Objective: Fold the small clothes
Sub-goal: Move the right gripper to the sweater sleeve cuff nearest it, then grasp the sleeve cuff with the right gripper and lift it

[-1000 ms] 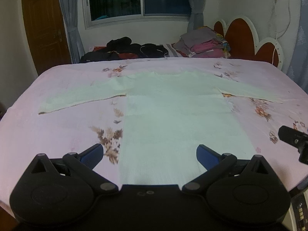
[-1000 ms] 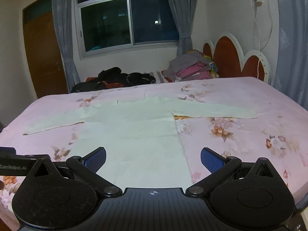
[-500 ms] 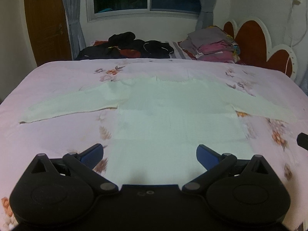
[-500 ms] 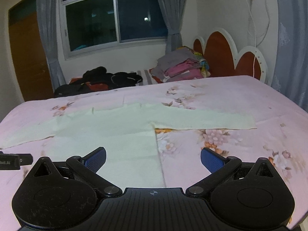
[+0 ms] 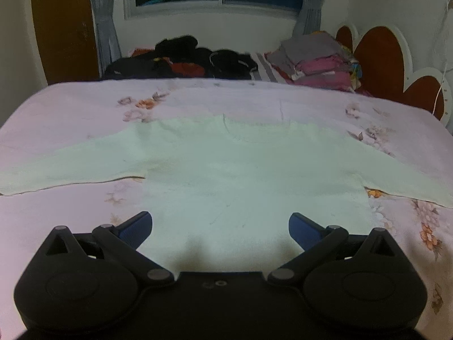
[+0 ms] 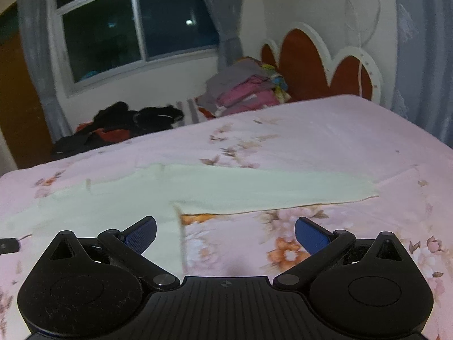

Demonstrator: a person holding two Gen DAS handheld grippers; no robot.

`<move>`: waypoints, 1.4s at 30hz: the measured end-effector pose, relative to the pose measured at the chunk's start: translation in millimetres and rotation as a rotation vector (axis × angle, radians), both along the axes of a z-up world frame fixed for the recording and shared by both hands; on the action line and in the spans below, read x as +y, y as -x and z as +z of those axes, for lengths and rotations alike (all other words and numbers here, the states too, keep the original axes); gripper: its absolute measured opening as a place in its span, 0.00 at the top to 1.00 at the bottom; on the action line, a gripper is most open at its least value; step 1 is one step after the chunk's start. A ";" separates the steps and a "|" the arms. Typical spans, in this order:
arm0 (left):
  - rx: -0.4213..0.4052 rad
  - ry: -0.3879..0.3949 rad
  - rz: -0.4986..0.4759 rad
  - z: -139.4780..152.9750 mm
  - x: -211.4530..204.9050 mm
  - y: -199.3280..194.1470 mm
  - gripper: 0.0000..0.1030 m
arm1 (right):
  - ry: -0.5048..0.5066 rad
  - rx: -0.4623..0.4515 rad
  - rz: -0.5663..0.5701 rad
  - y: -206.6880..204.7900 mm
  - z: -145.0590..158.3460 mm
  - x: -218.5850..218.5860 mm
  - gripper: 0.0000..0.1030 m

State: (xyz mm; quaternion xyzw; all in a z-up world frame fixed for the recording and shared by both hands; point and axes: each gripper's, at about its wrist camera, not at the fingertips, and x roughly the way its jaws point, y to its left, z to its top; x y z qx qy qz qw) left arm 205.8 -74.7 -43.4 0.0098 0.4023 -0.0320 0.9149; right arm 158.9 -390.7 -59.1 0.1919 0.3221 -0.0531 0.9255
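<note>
Left tongs [image 5: 220,223]: held apart, nothing clamped, hovering over the lower body of the garment.
Pale green long-sleeved top [image 5: 243,175]: spread flat on the bed, both sleeves stretched outward, neckline toward the window.
Bed [image 5: 70,107]: covered by a pink floral sheet.
Dark clothes heap [image 5: 184,59]: seen at the far edge, left of the folded stack.
Folded stack [image 5: 317,56]: placed by the red headboard [image 5: 379,53].
Right tongs [image 6: 225,231]: held apart, empty, positioned above the top's right side edge below the armpit, with the right sleeve [image 6: 271,189] ahead of them.
</note>
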 end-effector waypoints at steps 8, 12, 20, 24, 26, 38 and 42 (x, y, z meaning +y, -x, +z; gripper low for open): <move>0.033 -0.004 0.003 -22.8 -12.6 -39.8 0.00 | -0.024 0.086 -0.127 -37.5 -49.6 -64.8 0.01; 0.028 -0.034 -0.008 -30.6 -20.9 -58.0 0.02 | -0.037 0.123 -0.199 -51.3 -71.6 -94.7 0.01; 0.052 -0.062 -0.007 -45.5 -24.2 -81.3 0.07 | -0.100 0.211 -0.326 -73.8 -115.3 -149.6 0.27; 0.061 -0.078 0.008 -48.3 -21.1 -86.1 0.07 | -0.189 0.230 -0.385 -79.6 -134.9 -173.7 0.27; 0.063 -0.089 0.016 -49.1 -18.8 -88.2 0.07 | -0.220 0.234 -0.406 -85.0 -143.3 -181.2 0.27; 0.083 -0.103 0.054 -49.5 -2.2 -92.7 0.19 | -0.207 0.149 -0.437 -96.2 -142.6 -194.5 0.93; 0.078 -0.084 0.068 -44.2 3.5 -92.4 0.19 | -0.191 0.077 -0.393 -97.8 -120.0 -182.1 0.94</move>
